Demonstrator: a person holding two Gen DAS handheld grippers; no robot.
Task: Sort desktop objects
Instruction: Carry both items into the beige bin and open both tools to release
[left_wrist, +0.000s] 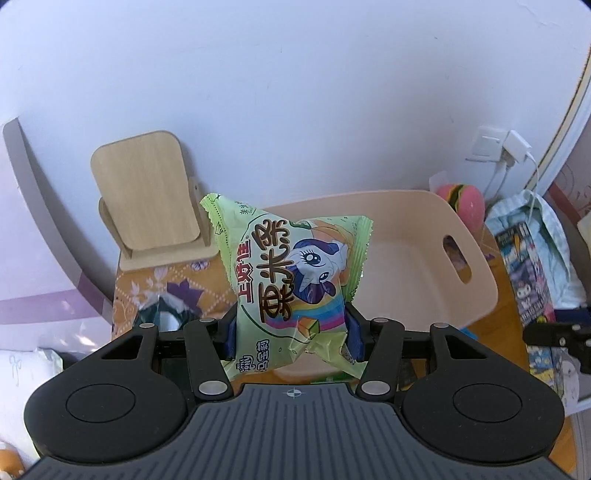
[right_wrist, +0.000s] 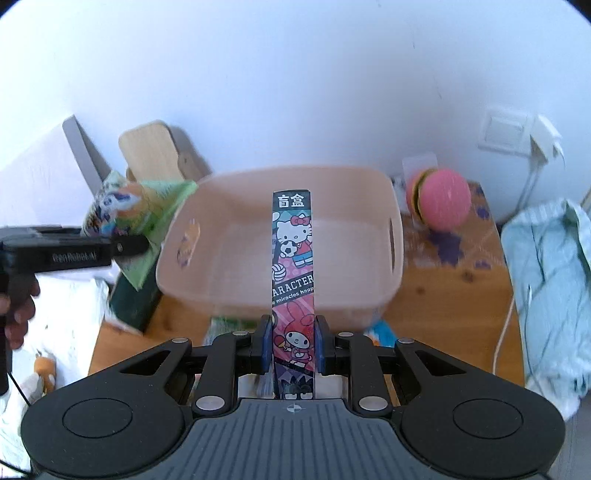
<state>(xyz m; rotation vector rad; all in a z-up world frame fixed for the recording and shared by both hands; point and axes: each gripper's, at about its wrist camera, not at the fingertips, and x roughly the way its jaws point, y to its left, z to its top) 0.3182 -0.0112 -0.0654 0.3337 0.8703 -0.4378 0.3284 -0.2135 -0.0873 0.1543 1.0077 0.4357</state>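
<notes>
Both fingers grip — left gripper (left_wrist: 291, 332) a snack bag (left_wrist: 291, 273), right gripper (right_wrist: 291, 345) a blind box (right_wrist: 293, 288).

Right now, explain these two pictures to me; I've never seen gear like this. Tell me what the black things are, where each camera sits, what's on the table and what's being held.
There is no robot here. A person holds a hand-operated two-finger gripper in each hand, and each carries a wide-angle camera looking forward along its fingers; the black shapes at the bottom are the gripper bodies.

In the left camera's picture, the left gripper is clamped on a green snack bag. In the right camera's picture, the right gripper grips a slim cartoon blind box held upright.

Ahead of both sits a pale pink bin with handle slots, seemingly empty. Around it: a wooden stand and a pink burger toy on the table, and a light blue cloth to the right.
</notes>
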